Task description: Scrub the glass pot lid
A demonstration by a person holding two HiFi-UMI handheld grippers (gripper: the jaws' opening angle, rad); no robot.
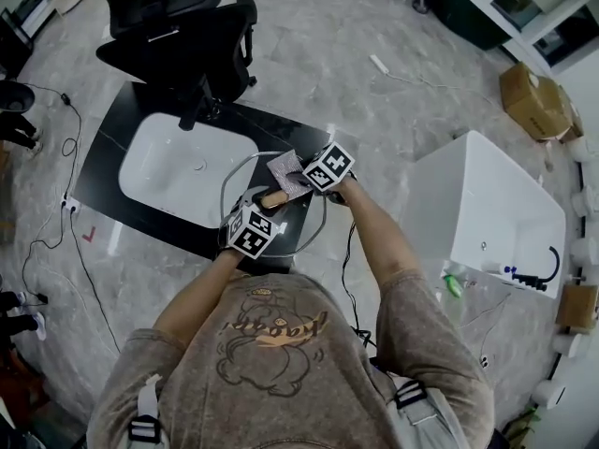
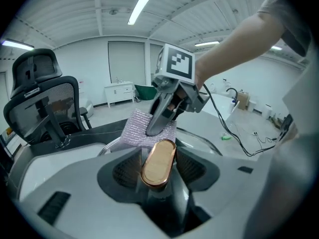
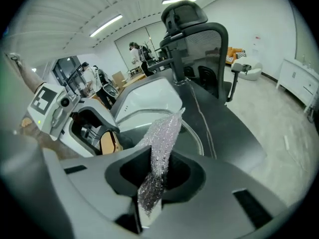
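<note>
The round glass pot lid (image 1: 251, 170) is held over the black counter (image 1: 112, 138), just right of the white sink (image 1: 182, 171). My left gripper (image 1: 263, 201) is shut on the lid's copper-coloured knob (image 2: 158, 163), which fills the space between its jaws. My right gripper (image 1: 302, 179) is shut on a glittery lilac scrub cloth (image 3: 162, 142). The cloth (image 2: 136, 128) lies against the lid right beside the knob. In the right gripper view the lid's rim (image 3: 197, 138) curves behind the cloth, and the left gripper (image 3: 94, 128) shows at the left.
A black office chair (image 1: 187, 21) stands behind the counter. To the right is a white bathtub-like unit (image 1: 487, 213) with a black tap. Cables trail over the floor at the left, and a cardboard box (image 1: 533, 96) sits far right.
</note>
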